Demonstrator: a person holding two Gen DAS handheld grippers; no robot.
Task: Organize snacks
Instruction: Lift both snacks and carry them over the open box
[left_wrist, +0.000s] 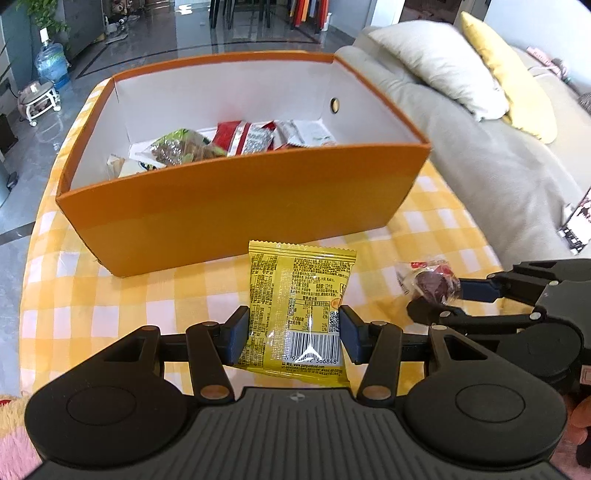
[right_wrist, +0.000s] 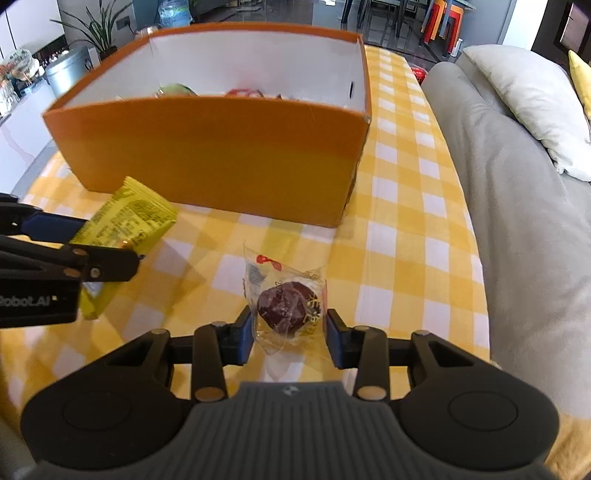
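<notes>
Left gripper (left_wrist: 293, 334) has its pads pressed on both sides of the yellow packet (left_wrist: 300, 306), gripping its lower half; the packet looks lifted off the counter (left_wrist: 147, 291). Right gripper (right_wrist: 289, 334) flanks the clear-wrapped sweet (right_wrist: 286, 304), pads against or just beside the wrapper; whether it grips firmly I cannot tell.

Both snacks likely go into the orange box (left_wrist: 236, 206) straight ahead, which already holds several. To do this well, raise each gripper until its snack clears the near wall, carry it forward over the rim, then let go above the other packs. The wall ahead is tall, so lift first. Both grippers sit close together; move one at a time. The sofa (right_wrist: 517, 221) borders the counter just right of the right gripper.
</notes>
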